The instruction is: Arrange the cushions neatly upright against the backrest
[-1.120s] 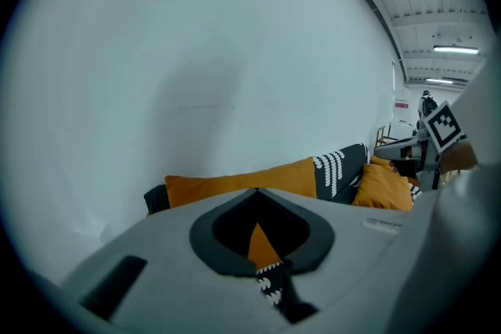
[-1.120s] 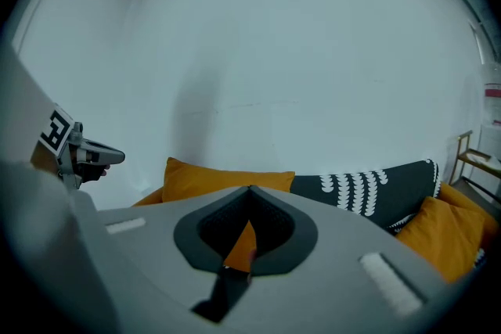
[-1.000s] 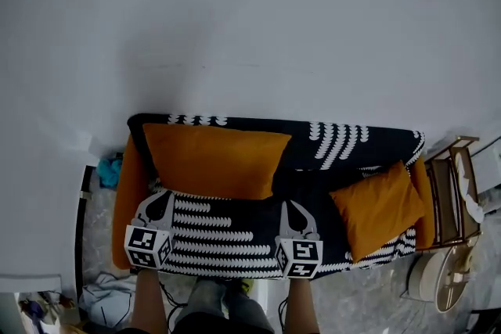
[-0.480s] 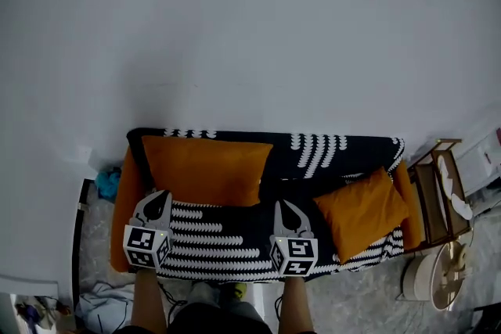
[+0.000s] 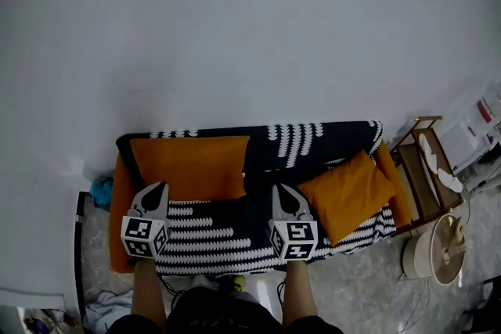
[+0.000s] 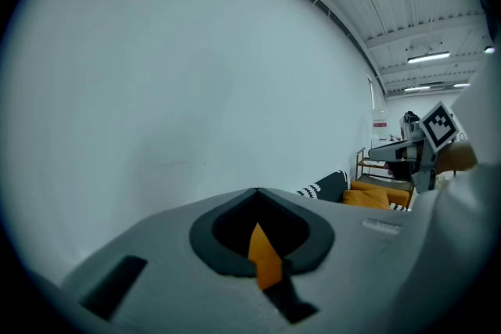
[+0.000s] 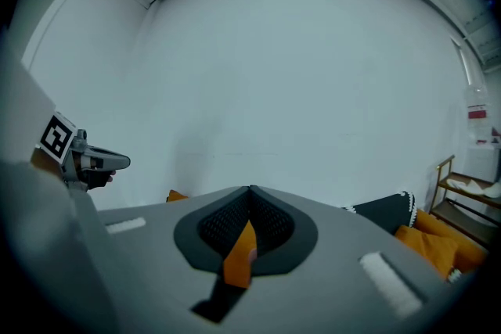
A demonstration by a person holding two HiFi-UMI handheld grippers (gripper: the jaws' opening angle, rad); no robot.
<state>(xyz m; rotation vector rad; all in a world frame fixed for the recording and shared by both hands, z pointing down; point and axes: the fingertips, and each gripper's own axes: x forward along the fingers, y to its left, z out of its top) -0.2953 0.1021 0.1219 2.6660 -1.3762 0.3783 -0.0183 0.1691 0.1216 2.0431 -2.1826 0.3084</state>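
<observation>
Head view: the sofa [image 5: 223, 235], in its black-and-white cover, sits flush against the white wall [image 5: 250, 27]. The big cushion [image 5: 190, 167] stands upright against the backrest [image 5: 329, 154] at the left end. The smaller cushion [image 5: 347, 195] lies tilted, corner-up, at the right end near the orange armrest. The seat between them is bare, so that's your free room. A wooden rack [image 5: 423, 176] crowds the sofa's right edge. The left gripper [image 5: 159, 188] and right gripper [image 5: 280, 190] show over the seat, well apart, each with its fingers pressed together and holding nothing.

Left gripper view: mostly wall, with the fingers meeting at the tip. The sofa's right end, the smaller cushion and the right gripper's marker cube are off to the right. Ceiling beams and lights show only here.

Right gripper view: fingers together here too. The left gripper is at the left edge, and the rack and smaller cushion are low on the right.
</observation>
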